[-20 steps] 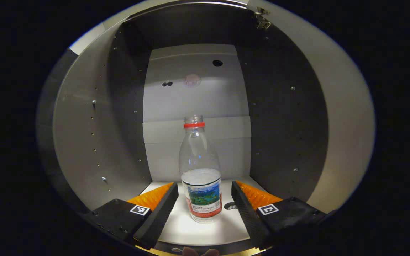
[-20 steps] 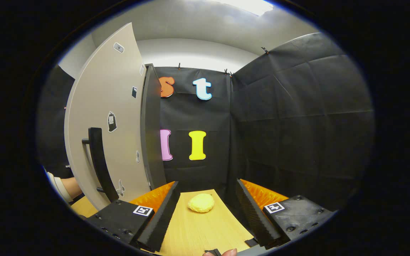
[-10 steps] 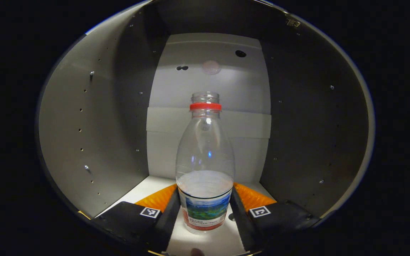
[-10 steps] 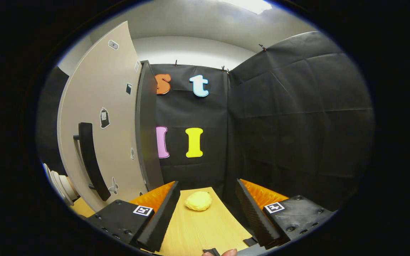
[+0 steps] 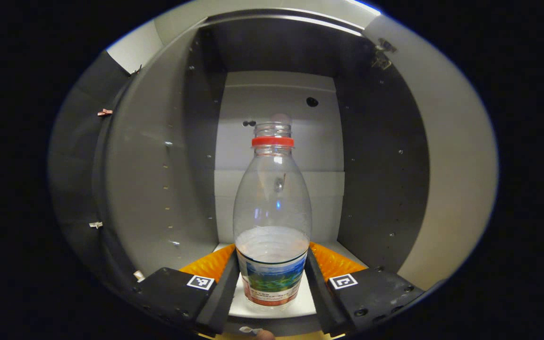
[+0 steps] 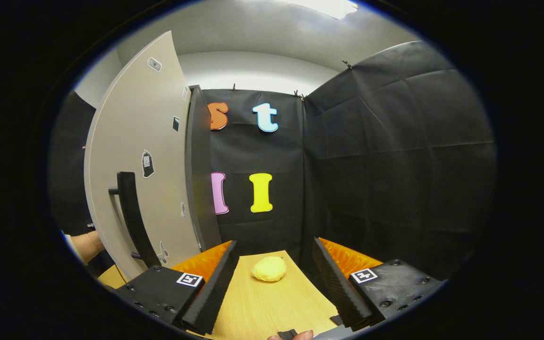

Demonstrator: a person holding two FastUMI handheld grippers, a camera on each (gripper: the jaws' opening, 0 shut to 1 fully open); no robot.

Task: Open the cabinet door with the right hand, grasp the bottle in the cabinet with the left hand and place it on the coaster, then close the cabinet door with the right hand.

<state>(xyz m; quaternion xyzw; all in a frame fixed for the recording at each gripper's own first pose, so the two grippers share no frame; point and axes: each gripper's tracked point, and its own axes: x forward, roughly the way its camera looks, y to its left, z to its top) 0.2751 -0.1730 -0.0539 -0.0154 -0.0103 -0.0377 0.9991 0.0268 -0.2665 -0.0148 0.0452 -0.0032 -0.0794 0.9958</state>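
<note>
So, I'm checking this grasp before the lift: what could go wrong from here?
1. The left gripper clamps the bottle low, on its label; the tall neck above could tip or swing during the lift.
2. The bottle has no cap and looks partly filled, so a tilt might spill it.
3. The bottle is still at the cabinet mouth and the open door stands close by, so a wide swing outward could clip either.

Bottle (image 5: 272,222) upright in cabinet (image 5: 158,156), between left gripper (image 5: 272,288) fingers, door (image 6: 144,156) left of right gripper (image 6: 274,288)
</note>
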